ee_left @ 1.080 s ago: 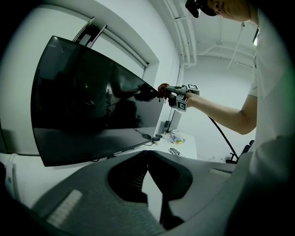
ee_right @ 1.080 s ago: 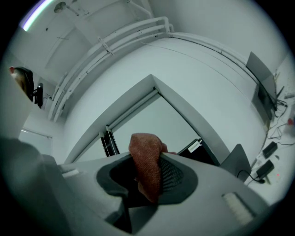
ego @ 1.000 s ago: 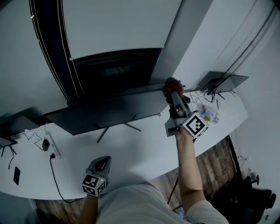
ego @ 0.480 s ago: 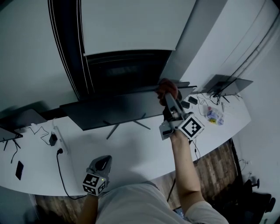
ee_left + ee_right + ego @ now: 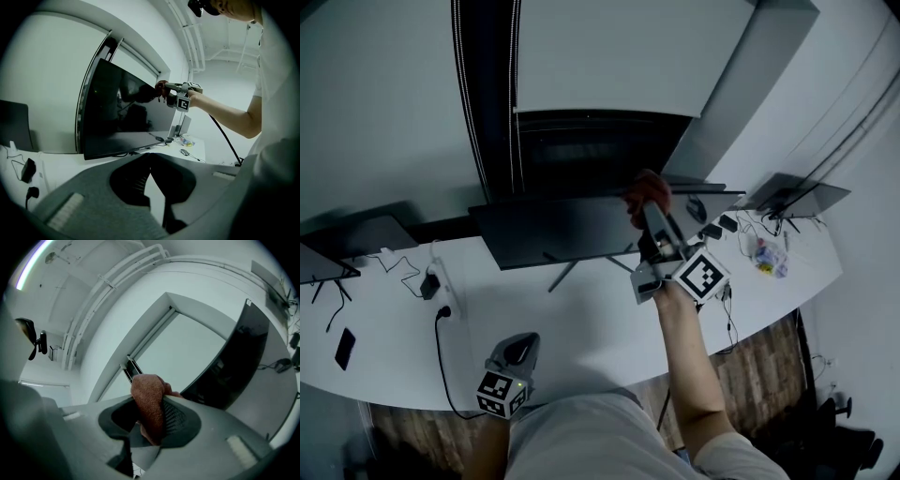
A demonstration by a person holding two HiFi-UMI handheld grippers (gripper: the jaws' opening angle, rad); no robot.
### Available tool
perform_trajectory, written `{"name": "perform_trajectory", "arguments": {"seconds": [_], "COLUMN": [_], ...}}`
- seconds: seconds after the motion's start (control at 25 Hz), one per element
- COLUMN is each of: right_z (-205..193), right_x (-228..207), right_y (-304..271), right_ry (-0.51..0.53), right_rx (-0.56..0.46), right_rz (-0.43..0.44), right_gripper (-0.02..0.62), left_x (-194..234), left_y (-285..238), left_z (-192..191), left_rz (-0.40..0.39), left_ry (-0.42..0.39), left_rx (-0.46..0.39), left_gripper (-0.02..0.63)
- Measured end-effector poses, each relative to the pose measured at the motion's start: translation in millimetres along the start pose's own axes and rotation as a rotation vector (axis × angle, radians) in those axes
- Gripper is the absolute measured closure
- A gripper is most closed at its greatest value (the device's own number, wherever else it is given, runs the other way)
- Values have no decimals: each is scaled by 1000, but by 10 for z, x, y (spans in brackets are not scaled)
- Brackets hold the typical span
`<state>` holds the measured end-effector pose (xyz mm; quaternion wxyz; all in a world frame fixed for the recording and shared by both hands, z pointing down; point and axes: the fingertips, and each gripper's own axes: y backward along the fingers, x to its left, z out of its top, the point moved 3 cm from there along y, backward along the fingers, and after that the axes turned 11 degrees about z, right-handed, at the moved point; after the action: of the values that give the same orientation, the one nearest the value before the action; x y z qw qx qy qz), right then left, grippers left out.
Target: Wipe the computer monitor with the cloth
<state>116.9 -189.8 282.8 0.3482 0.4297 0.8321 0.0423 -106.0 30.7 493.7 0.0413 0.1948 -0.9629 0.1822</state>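
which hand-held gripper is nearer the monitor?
Right. The right hand-held gripper holds the cloth at the monitor, near its top; the left hand-held gripper sits low by the desk front.

Two grippers: left gripper (image 5: pixel 521 345), right gripper (image 5: pixel 652 220). One cloth (image 5: pixel 645 191). One wide monitor (image 5: pixel 572 230). One phone (image 5: pixel 344 348).

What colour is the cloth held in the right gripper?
The cloth is reddish-brown, clearest in the right gripper view.

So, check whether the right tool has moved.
Yes. The right tool, holding the cloth, slid left along the monitor, away from its right end.
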Motion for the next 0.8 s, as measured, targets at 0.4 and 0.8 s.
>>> {"name": "perform_trajectory", "arguments": {"seconds": [0.4, 0.8], "right_z": [-550, -986], "right_x": [440, 777], "right_y": [-422, -787], "right_ry": [-71, -128], "right_rx": [49, 73], "right_rz": [70, 121], "right_gripper": [469, 469], "left_x": [271, 453], "left_y": [272, 469], "left_z": [-116, -207], "left_rz": [54, 97], "left_ry": [44, 73], "left_rx": [-14, -22], "left_gripper": [597, 597]}}
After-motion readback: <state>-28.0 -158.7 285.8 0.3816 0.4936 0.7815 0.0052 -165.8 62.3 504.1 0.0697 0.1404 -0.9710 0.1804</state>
